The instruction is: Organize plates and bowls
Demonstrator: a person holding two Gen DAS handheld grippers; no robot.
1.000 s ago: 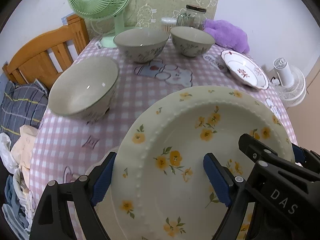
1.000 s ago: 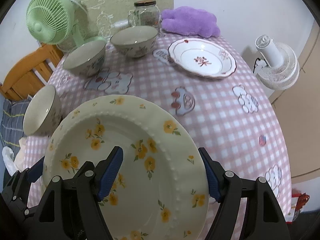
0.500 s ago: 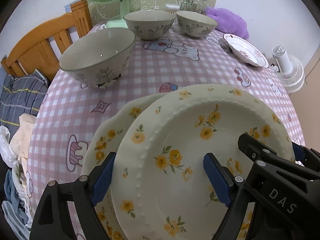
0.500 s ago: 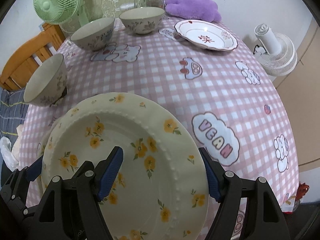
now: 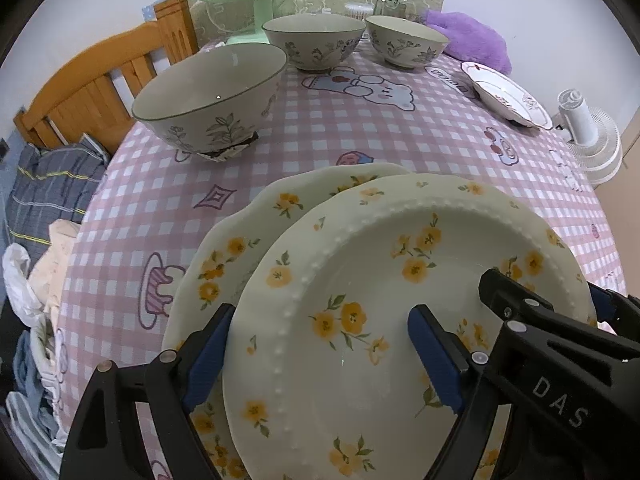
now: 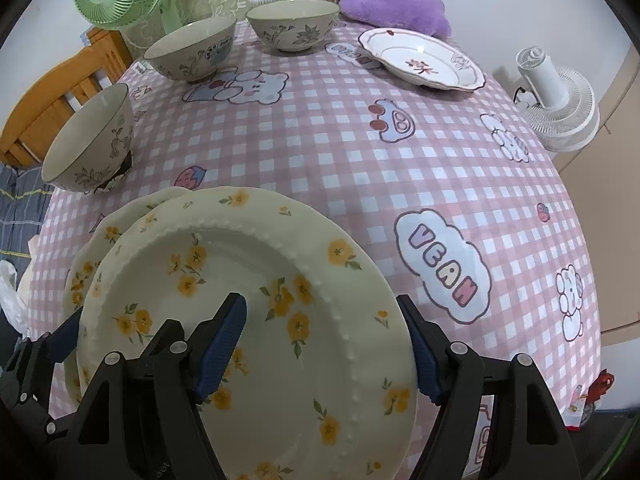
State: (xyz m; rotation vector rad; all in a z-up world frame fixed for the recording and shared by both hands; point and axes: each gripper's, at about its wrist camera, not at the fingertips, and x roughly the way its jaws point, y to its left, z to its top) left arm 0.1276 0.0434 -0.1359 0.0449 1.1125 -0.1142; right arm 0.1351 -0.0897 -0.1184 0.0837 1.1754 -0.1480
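Pink-and-white checked cloth covers the tabletop [image 6: 400, 168], the biggest thing we see, printed with cartoon bears and clouds. Next in size is the yellow-flowered plate [image 5: 380, 320] we carry over the near edge, tilted, above a second flowered plate [image 5: 240, 248] lying on the cloth. We hold it from both sides: the left gripper [image 5: 320, 356] has one blue pad under its left rim and one over the inner face, and the right gripper [image 6: 324, 352] straddles the right rim likewise, each with its jaws wide and clamped across the plate. Farther back stand three grey floral bowls: one near the left edge [image 5: 208, 96], two behind [image 6: 192, 52] [image 6: 292, 26]. A red-rimmed white plate [image 6: 420, 62] lies far right.
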